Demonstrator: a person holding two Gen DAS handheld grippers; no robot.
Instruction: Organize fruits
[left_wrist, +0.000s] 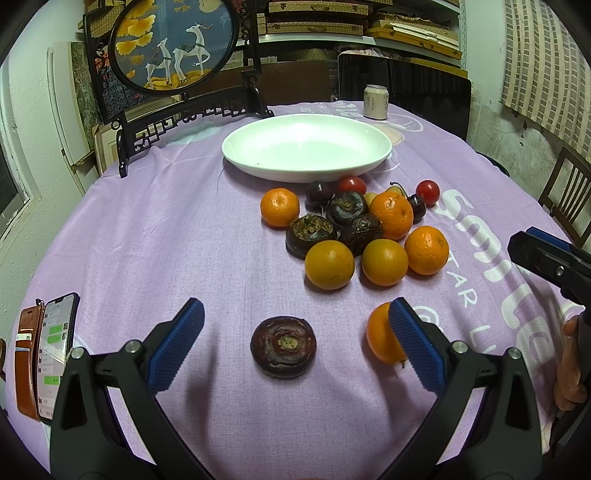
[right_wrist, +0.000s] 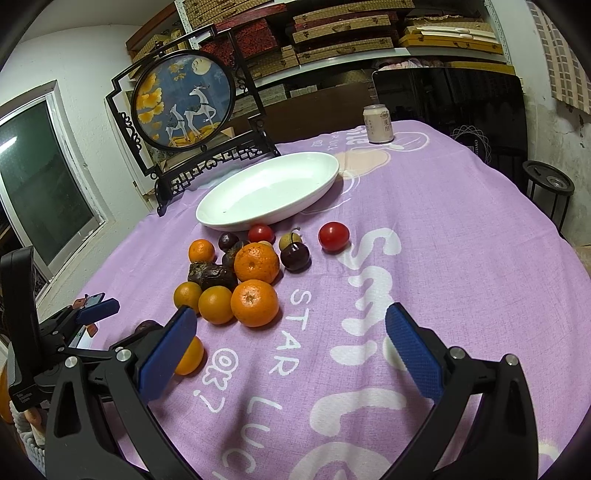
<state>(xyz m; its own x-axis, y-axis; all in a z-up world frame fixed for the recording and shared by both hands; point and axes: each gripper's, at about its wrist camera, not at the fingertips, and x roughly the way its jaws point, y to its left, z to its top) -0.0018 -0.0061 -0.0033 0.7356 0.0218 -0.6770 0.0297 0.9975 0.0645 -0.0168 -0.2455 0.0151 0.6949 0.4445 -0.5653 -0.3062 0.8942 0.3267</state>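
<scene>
A white oval plate (left_wrist: 354, 162) (right_wrist: 295, 206) lies empty at the back of the purple-clothed table. In front of it is a pile of fruit: several oranges (left_wrist: 328, 264) (right_wrist: 254, 302), dark water chestnuts (left_wrist: 311, 230) (right_wrist: 212, 276), red tomatoes (left_wrist: 427, 192) (right_wrist: 333, 236) and dark cherries (left_wrist: 318, 191) (right_wrist: 294, 256). A lone dark water chestnut (left_wrist: 283, 347) lies between the fingers of my open left gripper (left_wrist: 295, 343). An orange (left_wrist: 382, 334) (right_wrist: 190, 356) lies beside its right finger. My right gripper (right_wrist: 291, 347) is open and empty over bare cloth.
A drink can (left_wrist: 375, 102) (right_wrist: 377, 123) stands behind the plate. A framed deer screen (left_wrist: 173, 44) (right_wrist: 184, 99) stands at the back left. A phone in a brown case (left_wrist: 51, 354) lies at the left table edge. A chair (left_wrist: 569, 192) is at the right.
</scene>
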